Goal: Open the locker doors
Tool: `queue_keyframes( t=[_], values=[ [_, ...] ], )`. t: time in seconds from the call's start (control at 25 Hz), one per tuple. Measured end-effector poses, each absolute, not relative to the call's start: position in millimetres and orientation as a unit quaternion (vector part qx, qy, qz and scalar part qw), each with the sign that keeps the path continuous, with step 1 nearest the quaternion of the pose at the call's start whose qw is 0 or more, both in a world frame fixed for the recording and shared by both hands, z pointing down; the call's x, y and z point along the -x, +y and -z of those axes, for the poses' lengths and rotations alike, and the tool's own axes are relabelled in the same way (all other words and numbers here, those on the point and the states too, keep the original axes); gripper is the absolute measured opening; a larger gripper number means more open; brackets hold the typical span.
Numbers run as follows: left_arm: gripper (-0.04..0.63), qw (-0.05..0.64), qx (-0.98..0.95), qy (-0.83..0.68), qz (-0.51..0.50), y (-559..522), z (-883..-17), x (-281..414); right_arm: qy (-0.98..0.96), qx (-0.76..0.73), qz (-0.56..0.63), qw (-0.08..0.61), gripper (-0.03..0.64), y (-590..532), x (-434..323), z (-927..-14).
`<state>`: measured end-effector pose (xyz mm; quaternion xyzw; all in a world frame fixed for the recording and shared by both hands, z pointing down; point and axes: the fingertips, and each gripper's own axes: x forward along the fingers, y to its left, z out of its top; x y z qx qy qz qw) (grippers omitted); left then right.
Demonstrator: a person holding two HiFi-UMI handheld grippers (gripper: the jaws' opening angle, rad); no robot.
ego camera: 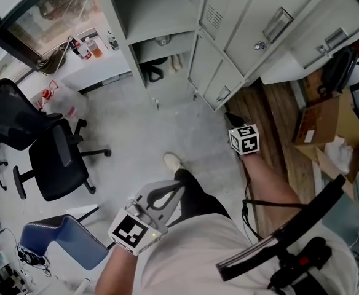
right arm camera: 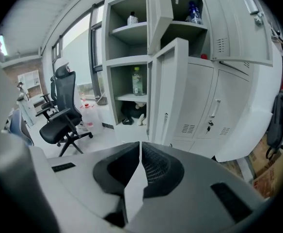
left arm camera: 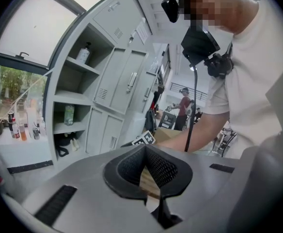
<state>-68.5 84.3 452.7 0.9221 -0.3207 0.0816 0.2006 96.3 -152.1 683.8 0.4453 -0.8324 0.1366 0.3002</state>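
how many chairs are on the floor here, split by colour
black office chairs: 2
blue chair: 1
total: 3

Two claws (ego camera: 178,188) (ego camera: 230,118), one blue chair (ego camera: 63,238)

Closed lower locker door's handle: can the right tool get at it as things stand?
Probably yes. The handle faces the right tool, shut and empty, with nothing between them; the open door stands off to the side.
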Motion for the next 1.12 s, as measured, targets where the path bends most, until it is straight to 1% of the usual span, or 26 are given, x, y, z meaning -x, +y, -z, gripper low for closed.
queue_keyframes(
  t=[0.28,0.52,0.76,0.92,1.12],
  values=[
    [0.009,0.196,-0.923,-0.323,-0.068,110,-438,74,-0.861,-0.400,-0.126,0.287,0.024,-100,-67,-637],
    [0.009,0.177,-0.926,-0.329,-0.054,136,-417,67,-0.893,-0.360,-0.122,0.242,0.025,-33,-47,-560],
    [0.009,0.182,-0.914,-0.362,-0.038,166,-395,61,-0.929,-0.286,-0.117,0.205,0.024,41,-24,-481],
    [0.009,0.183,-0.903,-0.386,-0.047,172,-390,61,-0.951,-0.230,-0.100,0.181,0.025,58,-7,-446],
    [0.009,0.190,-0.898,-0.395,-0.043,155,-381,36,-0.964,-0.200,-0.076,0.157,0.023,56,-18,-413]
  ],
)
